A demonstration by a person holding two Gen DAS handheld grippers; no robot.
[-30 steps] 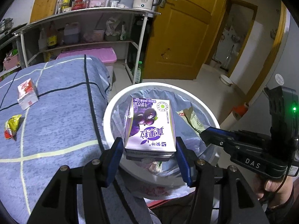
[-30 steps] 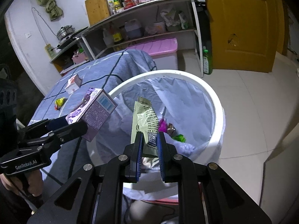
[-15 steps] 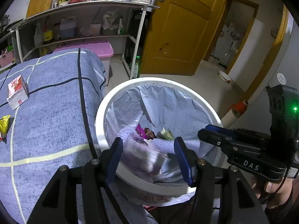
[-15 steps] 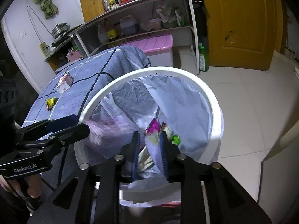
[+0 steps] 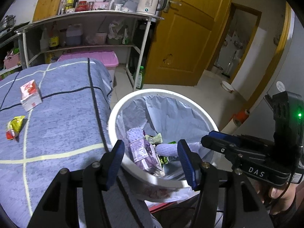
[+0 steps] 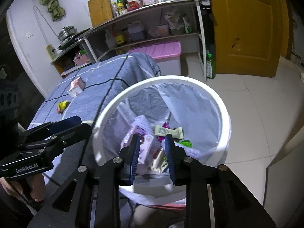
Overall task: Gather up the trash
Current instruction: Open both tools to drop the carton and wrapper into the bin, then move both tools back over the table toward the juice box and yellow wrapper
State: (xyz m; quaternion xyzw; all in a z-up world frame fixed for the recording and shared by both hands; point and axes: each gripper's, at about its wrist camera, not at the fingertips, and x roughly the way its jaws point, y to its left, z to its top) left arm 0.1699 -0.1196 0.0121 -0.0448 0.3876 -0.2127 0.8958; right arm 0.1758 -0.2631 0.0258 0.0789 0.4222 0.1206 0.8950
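A white bin (image 5: 171,93) (image 6: 224,114) lined with a pale bag stands beside the blue blanket. Inside it lie a purple drink carton (image 5: 144,152) (image 6: 133,140) and a green snack wrapper (image 5: 154,138) (image 6: 169,132). My left gripper (image 5: 151,152) hovers over the bin's near rim, open and empty. My right gripper (image 6: 152,142) is above the bin too, its jaws partly apart with nothing between them. A red-and-white carton (image 5: 30,95) (image 6: 76,86) and a yellow wrapper (image 5: 15,126) (image 6: 62,105) rest on the blanket.
The blue checked blanket (image 5: 62,129) covers the surface left of the bin. Behind it stand a metal shelf (image 5: 91,15) with a kettle (image 5: 150,1), and a pink storage box (image 5: 91,57). A green bottle (image 6: 210,66) and a yellow door (image 5: 186,38) are beyond.
The purple carton left my left gripper and fell into the bin. My right gripper opened and the green wrapper dropped in as well.
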